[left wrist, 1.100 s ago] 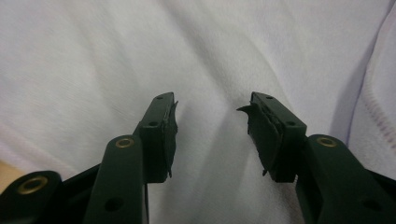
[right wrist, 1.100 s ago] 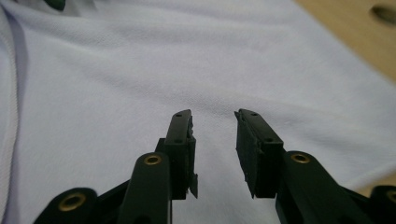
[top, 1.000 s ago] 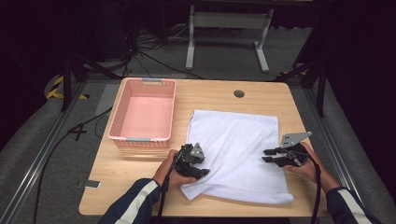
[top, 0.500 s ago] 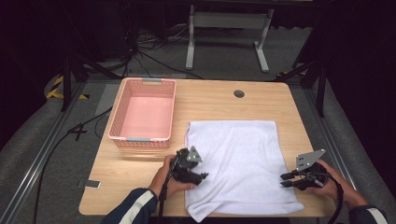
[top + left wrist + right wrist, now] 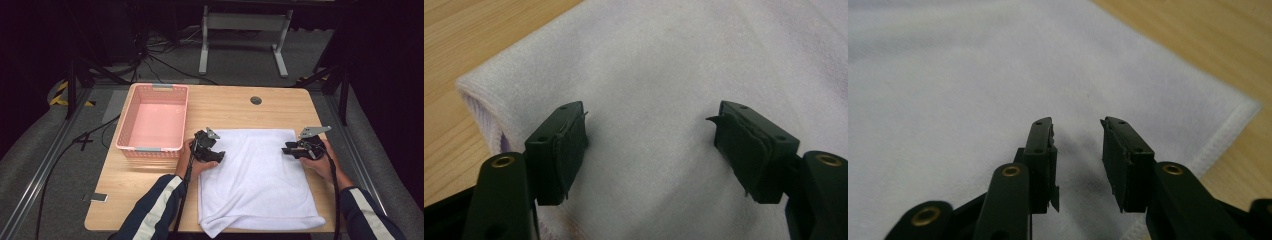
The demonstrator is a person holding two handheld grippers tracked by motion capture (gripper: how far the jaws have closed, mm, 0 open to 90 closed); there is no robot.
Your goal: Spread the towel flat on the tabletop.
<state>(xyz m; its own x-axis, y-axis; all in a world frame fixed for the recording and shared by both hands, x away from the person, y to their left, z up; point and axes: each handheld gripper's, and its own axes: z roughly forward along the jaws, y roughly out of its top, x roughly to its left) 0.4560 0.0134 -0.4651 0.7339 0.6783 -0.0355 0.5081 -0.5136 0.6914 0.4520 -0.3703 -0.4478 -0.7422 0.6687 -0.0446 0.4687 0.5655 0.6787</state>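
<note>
A white towel (image 5: 257, 180) lies flat on the wooden table (image 5: 230, 107), its near edge at the table's front. My left gripper (image 5: 216, 154) hovers over the towel's far left part. In the left gripper view, the left gripper (image 5: 651, 142) stands wide open above the cloth, next to a folded edge (image 5: 479, 107); its jaws have just been opening, and nothing is pinched. My right gripper (image 5: 291, 150) is over the far right part. The right gripper (image 5: 1077, 125) has a narrow gap that has just widened, with towel (image 5: 948, 80) beneath it and the hemmed edge (image 5: 1228, 130) close by.
A pink plastic basket (image 5: 125, 134) stands at the table's left, just beside my left hand. A round cable hole (image 5: 256, 100) sits at the back of the table. A small grey object (image 5: 99, 197) lies near the front left corner. Bare wood borders the towel on the right.
The towel went from skewed and rumpled to flat and square. Both hands then moved away from the front edge to the towel's far part. The left jaws stand wider apart.
</note>
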